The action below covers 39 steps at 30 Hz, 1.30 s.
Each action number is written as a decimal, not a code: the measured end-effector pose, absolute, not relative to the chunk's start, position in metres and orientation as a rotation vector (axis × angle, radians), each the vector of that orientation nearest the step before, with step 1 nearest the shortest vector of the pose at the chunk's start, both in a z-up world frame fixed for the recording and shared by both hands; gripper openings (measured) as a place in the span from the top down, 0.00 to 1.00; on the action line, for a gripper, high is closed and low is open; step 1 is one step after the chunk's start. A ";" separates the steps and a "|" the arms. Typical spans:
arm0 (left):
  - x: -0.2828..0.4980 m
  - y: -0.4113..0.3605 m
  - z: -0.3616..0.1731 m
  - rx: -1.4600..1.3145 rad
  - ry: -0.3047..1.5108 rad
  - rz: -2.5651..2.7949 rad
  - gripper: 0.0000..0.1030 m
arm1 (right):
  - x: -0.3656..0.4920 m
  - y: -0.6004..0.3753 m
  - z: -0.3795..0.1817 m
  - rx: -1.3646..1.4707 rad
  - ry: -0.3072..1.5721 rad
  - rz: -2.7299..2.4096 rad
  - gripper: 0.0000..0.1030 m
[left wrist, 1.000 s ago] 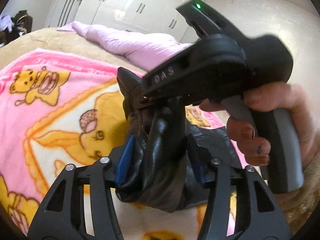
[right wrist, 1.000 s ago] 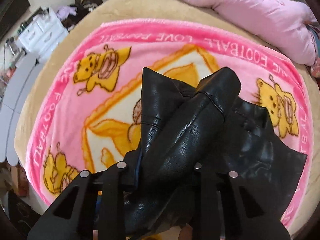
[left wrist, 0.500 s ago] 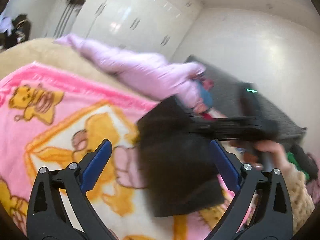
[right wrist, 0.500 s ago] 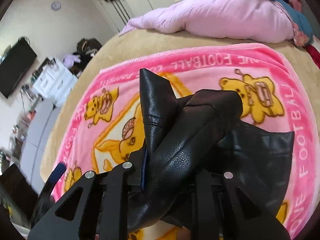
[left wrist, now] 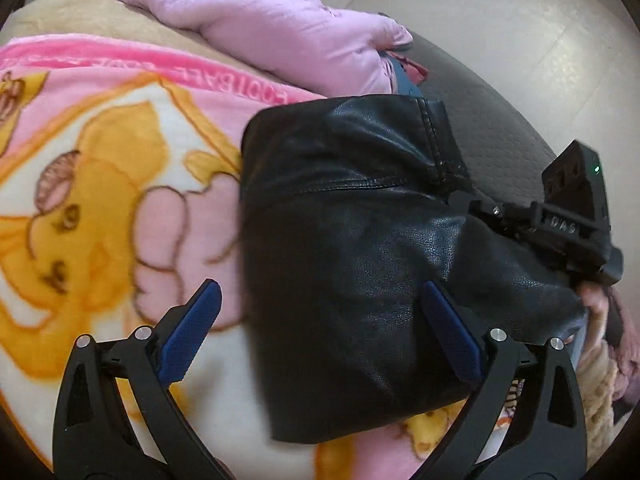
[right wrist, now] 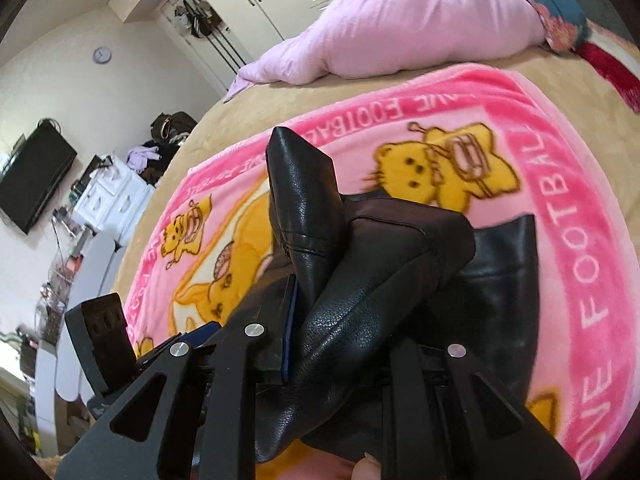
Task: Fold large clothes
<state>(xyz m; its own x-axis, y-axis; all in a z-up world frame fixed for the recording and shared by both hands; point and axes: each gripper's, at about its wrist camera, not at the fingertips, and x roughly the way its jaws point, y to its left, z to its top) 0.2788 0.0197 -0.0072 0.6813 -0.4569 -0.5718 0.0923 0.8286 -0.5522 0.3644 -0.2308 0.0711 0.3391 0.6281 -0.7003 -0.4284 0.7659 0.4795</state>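
My left hand-held gripper [left wrist: 320, 328] has just sprung apart, releasing the black leather garment [left wrist: 352, 248]; my right hand-held gripper [right wrist: 340, 320] stays clamped on it.

The right gripper's [right wrist: 336, 364] pads are hidden by the black leather garment [right wrist: 360, 308]. The pink cartoon blanket [left wrist: 100, 184] is blurred and partly covered.

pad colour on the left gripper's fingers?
Blue, textured pads on black fingers. Clearest in the left wrist view, where the left gripper is open.

I see soft, bright daylight; glare on the jacket [left wrist: 360, 248]; blanket [left wrist: 120, 168] slightly motion-blurred; fisheye edges bend, corners black.
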 end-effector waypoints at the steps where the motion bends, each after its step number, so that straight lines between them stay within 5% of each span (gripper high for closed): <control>1: 0.281 0.013 -0.009 -0.505 0.776 -0.331 0.09 | 0.364 -0.238 0.067 0.234 1.012 0.698 0.82; 3: 0.283 0.001 -0.012 -0.483 0.796 -0.337 0.09 | 0.365 -0.251 0.056 0.245 1.023 0.687 0.79; 5: 0.286 -0.010 -0.018 -0.458 0.816 -0.344 0.09 | 0.369 -0.264 0.041 0.265 1.069 0.641 0.61; 9: 0.290 -0.023 -0.028 -0.415 0.847 -0.331 0.09 | 0.373 -0.280 0.017 0.332 1.160 0.584 0.45; 13: 0.287 -0.034 -0.028 -0.348 0.846 -0.301 0.09 | 0.375 -0.274 0.014 0.332 1.166 0.521 0.18; 16: 0.288 -0.039 -0.027 -0.313 0.848 -0.284 0.09 | 0.382 -0.265 0.015 0.346 1.168 0.460 0.15; 18: 0.289 -0.040 -0.026 -0.304 0.849 -0.278 0.09 | 0.382 -0.250 0.017 0.290 1.154 0.411 0.34; 19: 0.288 -0.041 -0.026 -0.299 0.849 -0.274 0.09 | 0.379 -0.239 0.019 0.203 1.136 0.367 0.66; 22: 0.287 -0.040 -0.021 -0.301 0.846 -0.293 0.09 | 0.369 -0.228 0.033 0.103 1.042 0.380 0.84; 30: 0.292 -0.017 -0.005 -0.347 0.792 -0.263 0.09 | 0.374 -0.303 0.075 0.192 0.904 0.476 0.86; 39: 0.315 -0.057 -0.029 -0.294 0.883 -0.333 0.09 | 0.373 -0.341 0.000 0.234 0.963 0.428 0.84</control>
